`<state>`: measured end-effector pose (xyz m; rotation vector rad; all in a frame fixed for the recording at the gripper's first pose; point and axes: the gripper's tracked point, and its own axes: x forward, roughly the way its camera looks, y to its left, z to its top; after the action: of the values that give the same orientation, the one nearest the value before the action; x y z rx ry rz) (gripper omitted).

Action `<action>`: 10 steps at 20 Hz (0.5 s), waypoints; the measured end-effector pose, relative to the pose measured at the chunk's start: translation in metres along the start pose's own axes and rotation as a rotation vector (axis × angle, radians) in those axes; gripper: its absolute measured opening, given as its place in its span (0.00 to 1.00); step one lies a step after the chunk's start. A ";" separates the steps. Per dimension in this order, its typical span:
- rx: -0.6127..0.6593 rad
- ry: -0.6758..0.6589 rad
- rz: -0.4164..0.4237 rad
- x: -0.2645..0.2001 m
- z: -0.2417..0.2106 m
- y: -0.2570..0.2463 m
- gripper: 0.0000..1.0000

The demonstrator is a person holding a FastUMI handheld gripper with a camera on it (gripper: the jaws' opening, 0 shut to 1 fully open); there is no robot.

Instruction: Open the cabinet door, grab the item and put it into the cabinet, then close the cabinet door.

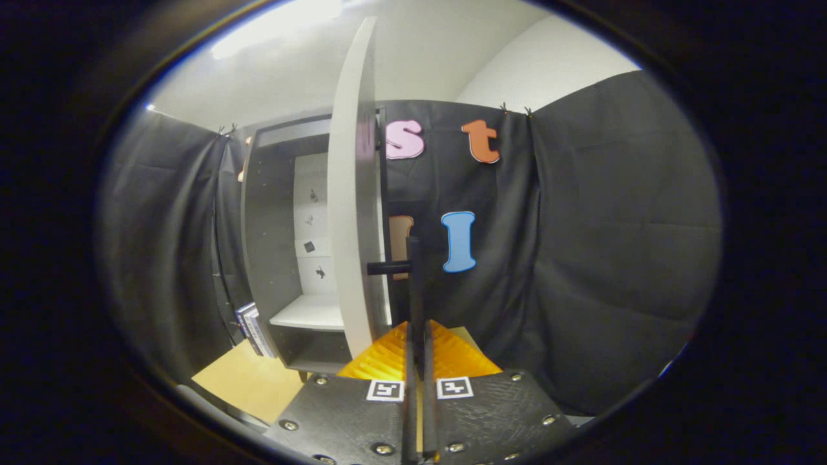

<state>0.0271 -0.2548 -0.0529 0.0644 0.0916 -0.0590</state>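
Observation:
The cabinet (271, 258) stands ahead and to the left, its dark inside and a white shelf (310, 313) in sight. Its white door (352, 213) is swung out and I see it almost edge-on. A dark bar handle (413, 278) juts from the door on a short stub and runs down between my fingers. My gripper (417, 336) is shut on that handle bar, with both fingers (387, 355) pressed against it. Some thin books (253, 329) lean against the cabinet's left side, down by its foot.
A light wooden tabletop (252, 381) lies under the cabinet, with its near edge at the lower left. Black cloth walls close in the booth behind, to the left and to the right of the door.

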 end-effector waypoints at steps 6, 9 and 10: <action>0.009 -0.023 -0.040 -0.038 0.011 0.011 0.05; -0.006 -0.017 -0.043 -0.056 0.005 0.033 0.15; -0.012 -0.008 -0.046 -0.060 0.000 0.042 0.20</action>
<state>-0.0302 -0.2099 -0.0447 0.0500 0.0856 -0.1043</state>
